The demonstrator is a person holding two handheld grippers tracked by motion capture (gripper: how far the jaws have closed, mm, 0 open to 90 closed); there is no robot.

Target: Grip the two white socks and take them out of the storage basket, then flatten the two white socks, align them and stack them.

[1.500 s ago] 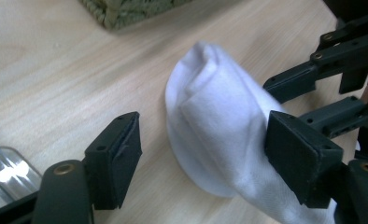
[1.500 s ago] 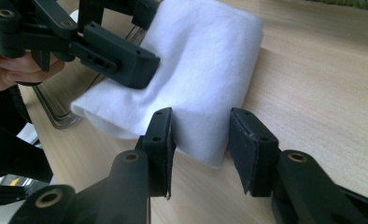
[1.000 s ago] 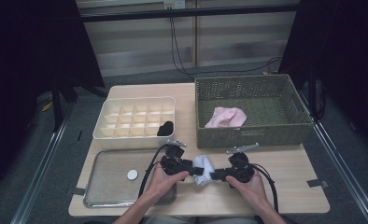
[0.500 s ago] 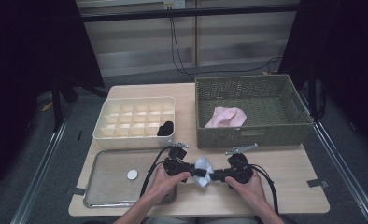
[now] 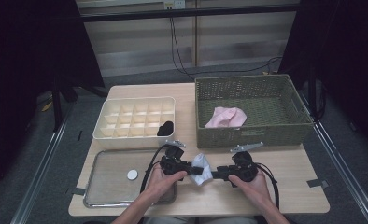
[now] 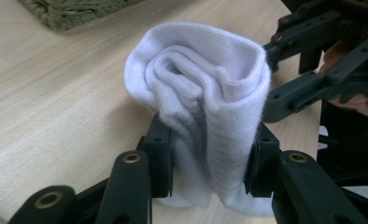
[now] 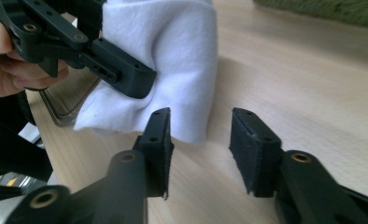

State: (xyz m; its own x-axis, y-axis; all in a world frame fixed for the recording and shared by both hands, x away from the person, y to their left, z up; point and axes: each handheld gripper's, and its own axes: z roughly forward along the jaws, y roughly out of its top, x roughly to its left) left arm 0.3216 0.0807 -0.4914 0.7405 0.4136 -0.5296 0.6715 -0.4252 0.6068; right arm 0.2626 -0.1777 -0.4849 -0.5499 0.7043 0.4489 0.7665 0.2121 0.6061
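A rolled white sock sits upright between the pads of my left gripper, whose jaws have just been closing and now press on both its sides. In the high view the sock hangs just over the table's front middle between the two hands. My right gripper faces it from the other side; its jaws have just been opening and stand apart with nothing between them, the sock just past its tips. The right gripper's jaws also show behind the sock in the left gripper view.
A green wicker basket at the back right holds a pink cloth. A cream divided box at the back left has a black item in one compartment. A metal tray at the front left carries a small white disc.
My left jaws have closed in on the sock. My right jaws have let go of it and come apart. Both hands have stayed roughly where they were.
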